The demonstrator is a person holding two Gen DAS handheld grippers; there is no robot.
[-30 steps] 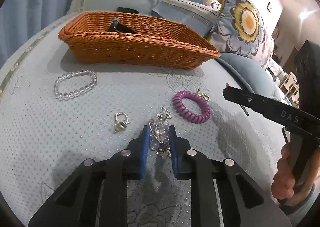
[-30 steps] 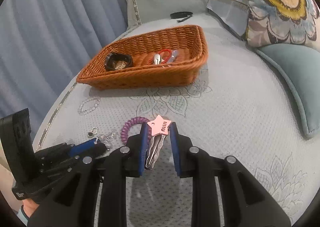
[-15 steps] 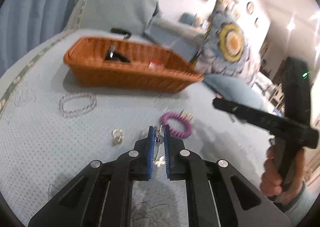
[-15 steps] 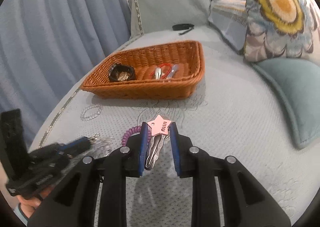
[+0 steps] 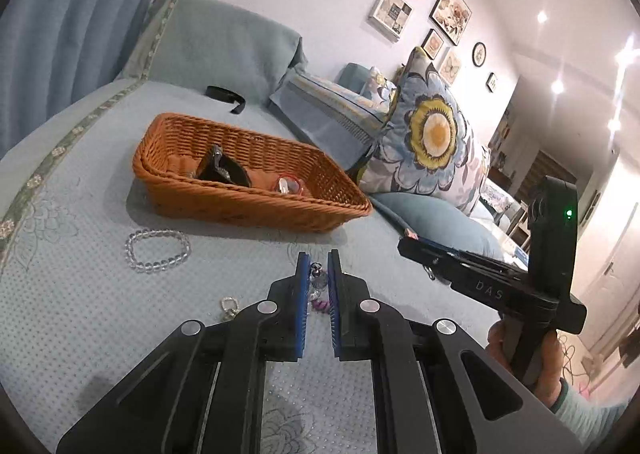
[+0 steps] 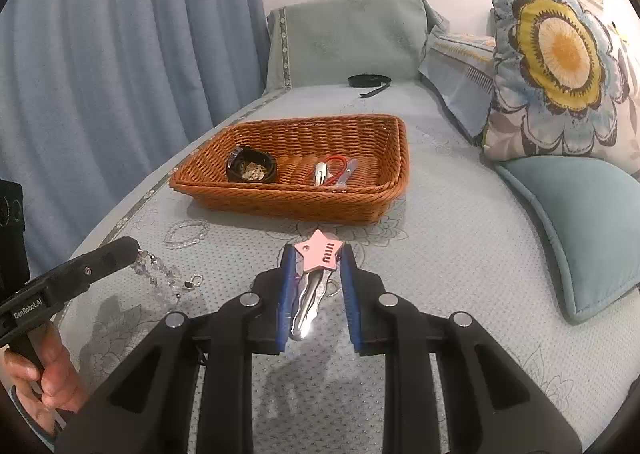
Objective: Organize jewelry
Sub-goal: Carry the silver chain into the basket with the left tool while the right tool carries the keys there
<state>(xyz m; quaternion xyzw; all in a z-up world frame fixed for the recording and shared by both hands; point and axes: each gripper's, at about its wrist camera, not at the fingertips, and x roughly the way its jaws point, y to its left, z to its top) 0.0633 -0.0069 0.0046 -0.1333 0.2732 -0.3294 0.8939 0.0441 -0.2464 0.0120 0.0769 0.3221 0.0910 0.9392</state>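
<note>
— So, what do we hold now?
— Our left gripper [image 5: 318, 274] pinches the crystal bracelet [image 6: 166, 274], hanging above the bedcover [image 6: 460, 238]. Our right gripper [image 6: 316, 278] clamps the star hair clip [image 6: 318, 254].
— And the basket [image 6: 304, 202]?
— Beyond both; probably hair clips inside.

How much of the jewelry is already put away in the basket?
Some is. The wicker basket already holds a black dish of trinkets, a red loop and silver clips. The left gripper is shut on a crystal chain, and the right gripper is shut on a pink star hair clip. Left on the cover: a clear bead bracelet, a small ring and a purple coil tie.
</note>
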